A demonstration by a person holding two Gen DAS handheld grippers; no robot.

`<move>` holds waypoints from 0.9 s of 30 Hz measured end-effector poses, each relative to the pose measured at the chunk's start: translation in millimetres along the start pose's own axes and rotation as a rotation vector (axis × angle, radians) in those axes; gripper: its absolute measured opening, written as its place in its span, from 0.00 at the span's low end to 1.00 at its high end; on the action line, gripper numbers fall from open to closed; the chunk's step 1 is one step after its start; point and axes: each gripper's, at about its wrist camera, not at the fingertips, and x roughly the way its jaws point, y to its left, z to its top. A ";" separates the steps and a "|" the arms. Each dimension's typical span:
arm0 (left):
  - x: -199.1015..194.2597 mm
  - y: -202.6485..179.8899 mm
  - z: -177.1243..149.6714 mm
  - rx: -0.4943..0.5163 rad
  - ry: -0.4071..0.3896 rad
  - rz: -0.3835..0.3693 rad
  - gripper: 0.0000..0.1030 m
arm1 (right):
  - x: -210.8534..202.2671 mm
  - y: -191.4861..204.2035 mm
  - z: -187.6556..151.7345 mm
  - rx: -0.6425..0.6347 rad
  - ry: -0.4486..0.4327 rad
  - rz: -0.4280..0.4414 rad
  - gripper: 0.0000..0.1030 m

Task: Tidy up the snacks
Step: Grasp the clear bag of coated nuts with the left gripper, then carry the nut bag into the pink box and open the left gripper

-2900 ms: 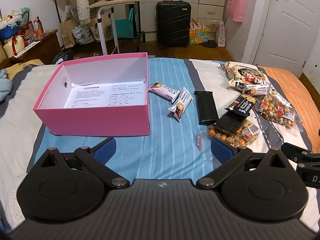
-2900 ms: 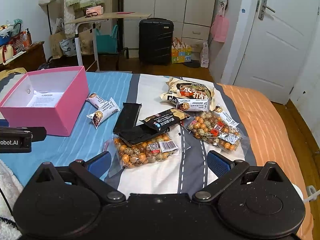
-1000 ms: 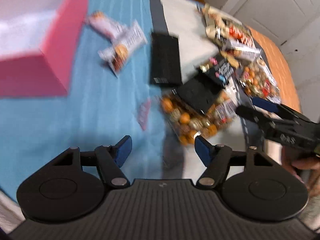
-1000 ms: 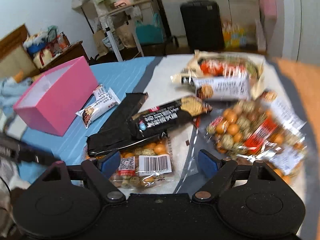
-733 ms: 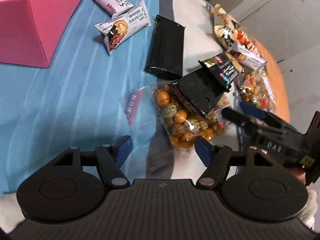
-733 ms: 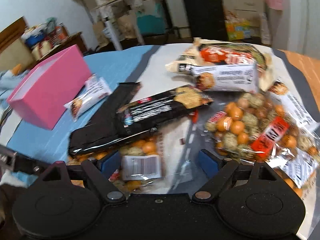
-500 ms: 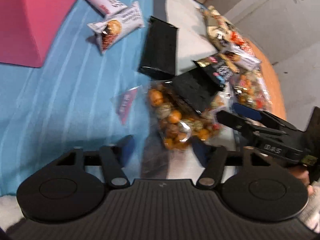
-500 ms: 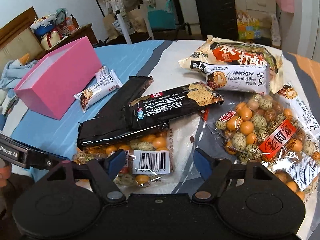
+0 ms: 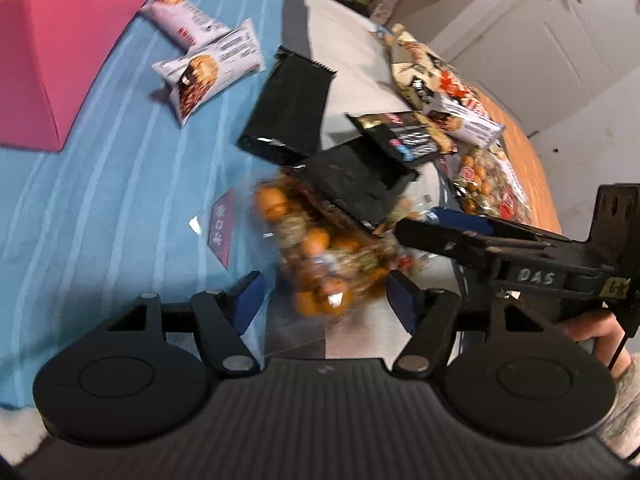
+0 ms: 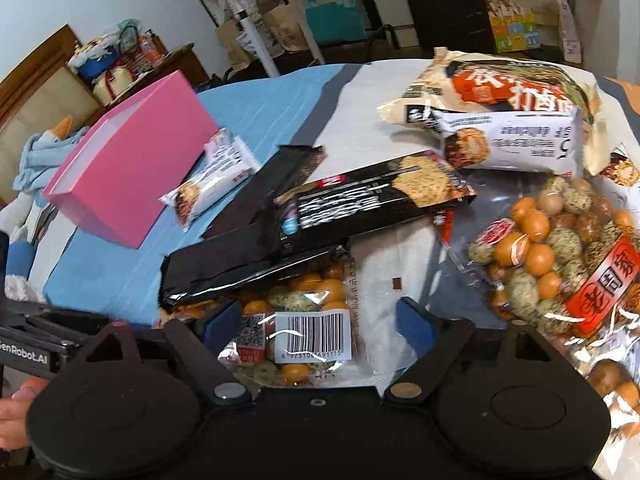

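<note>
left wrist: left gripper [image 9: 324,296] astride nut bag [image 9: 320,252]

Open blue striped bedspread [image 9: 120,184] lies between the pink cardboard box [image 9: 60,52] and the clear bag of coated nuts [image 9: 320,248], while black foil packets [image 10: 256,248] crowd the bed's middle.

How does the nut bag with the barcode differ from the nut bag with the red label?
The barcode bag lies partly under a black cracker pack; the red-label bag has nothing on top. The barcode bag sits between the right gripper's closing fingers; the red-label bag lies beside them. Both are clear bags of mixed orange and speckled nuts.
</note>
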 end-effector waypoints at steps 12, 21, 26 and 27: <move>-6.2 40.4 10.4 -0.098 0.064 -0.050 0.60 | -8.4 51.1 -20.6 -0.216 0.082 -0.045 0.61; -2.4 35.7 12.1 -0.090 0.083 -0.021 0.59 | 4.9 65.9 -40.7 -0.389 0.096 -0.075 0.96; -2.6 34.2 12.3 -0.102 0.072 -0.004 0.57 | 25.1 74.1 -44.7 -0.371 -0.041 -0.116 1.00; -3.2 33.3 12.3 -0.093 0.066 0.003 0.57 | 25.0 76.2 -47.5 -0.366 -0.061 -0.128 1.00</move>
